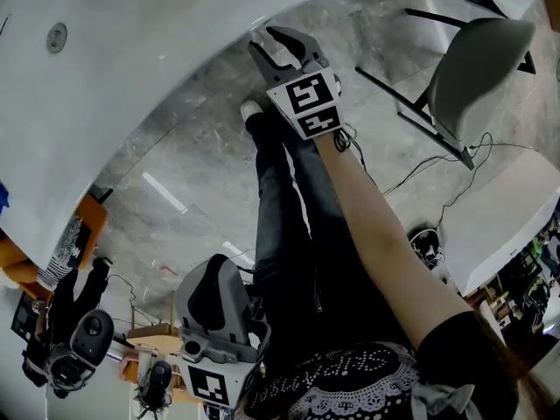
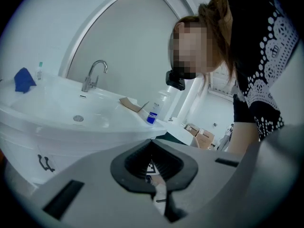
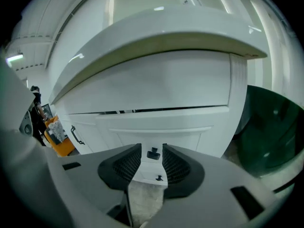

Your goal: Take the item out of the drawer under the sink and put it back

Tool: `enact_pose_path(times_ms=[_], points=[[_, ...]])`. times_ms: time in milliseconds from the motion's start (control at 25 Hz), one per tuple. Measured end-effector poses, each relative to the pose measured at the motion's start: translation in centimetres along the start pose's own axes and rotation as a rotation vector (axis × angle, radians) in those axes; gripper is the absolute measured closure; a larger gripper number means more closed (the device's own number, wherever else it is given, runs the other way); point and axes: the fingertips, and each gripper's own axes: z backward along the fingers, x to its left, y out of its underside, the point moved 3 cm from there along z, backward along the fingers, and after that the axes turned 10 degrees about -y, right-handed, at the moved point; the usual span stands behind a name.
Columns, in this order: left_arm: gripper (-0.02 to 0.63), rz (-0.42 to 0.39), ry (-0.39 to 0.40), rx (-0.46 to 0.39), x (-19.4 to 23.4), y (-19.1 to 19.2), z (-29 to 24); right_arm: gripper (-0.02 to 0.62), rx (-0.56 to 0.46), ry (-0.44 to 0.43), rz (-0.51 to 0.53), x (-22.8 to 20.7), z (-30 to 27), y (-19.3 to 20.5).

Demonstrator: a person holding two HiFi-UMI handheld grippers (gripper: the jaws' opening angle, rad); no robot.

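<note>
Left gripper view: faucet (image 2: 95, 75), blue cloth (image 2: 23, 80), bottle (image 2: 153, 112) on sink (image 2: 52, 109).

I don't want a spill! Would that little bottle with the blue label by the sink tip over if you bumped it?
Probably. The bottle is tall, narrow and upright near the edge of the sink, so a nudge could topple it. It looks like clear plastic, so likely light, not breakable.

I see open air between the right gripper (image 3: 152, 149) and the cabinet front (image 3: 156, 122). Its jaws stand apart, with a drawer knob (image 3: 152, 153) framed in the gap. The basin rim (image 3: 161, 37) overhangs above. A dark green object (image 3: 270, 137) crowds the right side. A chair (image 1: 477, 68) stands on the floor to my right, well apart.
</note>
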Motion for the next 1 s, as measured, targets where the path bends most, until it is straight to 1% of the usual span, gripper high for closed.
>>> enact_pose_path(times_ms=[360, 760, 1000], points=[[0.601, 0.022, -0.009, 0.038, 0.2, 1.0, -1.4, 0.448, 0.050, -0.013, -0.069, -1.5, -4.0, 2.2], [0.601, 0.027, -0.013, 0.051, 0.0, 1.1, -1.7, 0.446, 0.042, -0.023, -0.162, -1.9, -6.4, 2.9], [0.601, 0.032, -0.017, 0.059, 0.3, 1.3, -1.8, 0.446, 0.057, -0.043, -0.175, -2.0, -7.7, 3.1]])
